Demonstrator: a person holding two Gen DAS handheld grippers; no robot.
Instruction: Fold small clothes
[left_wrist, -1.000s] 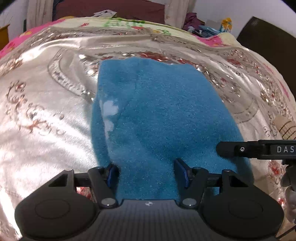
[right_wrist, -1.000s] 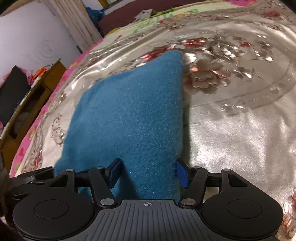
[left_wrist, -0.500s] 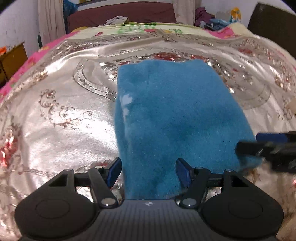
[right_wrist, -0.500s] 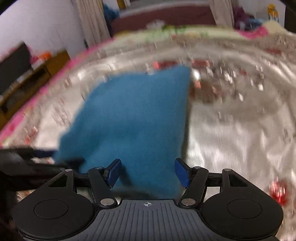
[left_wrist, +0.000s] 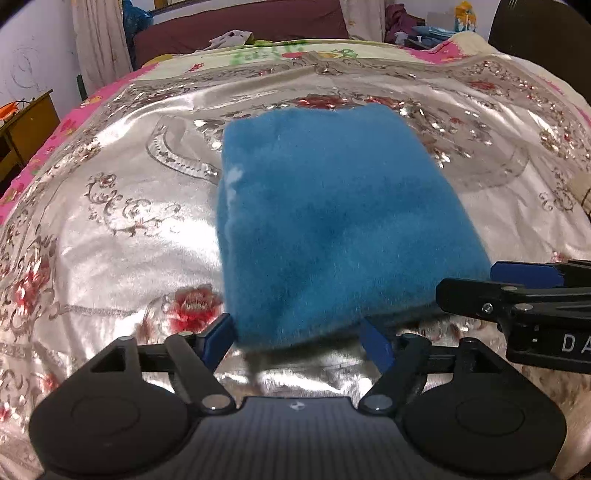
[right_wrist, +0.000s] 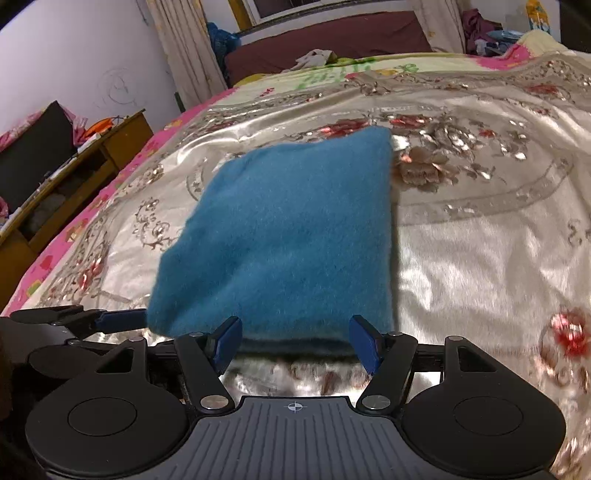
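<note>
White letters "DA", cut off at the frame edge, on the right gripper (left_wrist: 517, 295)'s black body.

You pull both grippers back from the folded blue fleece garment (left_wrist: 332, 221): its near edge now lies beyond your left gripper (left_wrist: 299, 341), whose jaws are opening with nothing between them, and beyond your right gripper (right_wrist: 297, 343), spread and empty.
</note>
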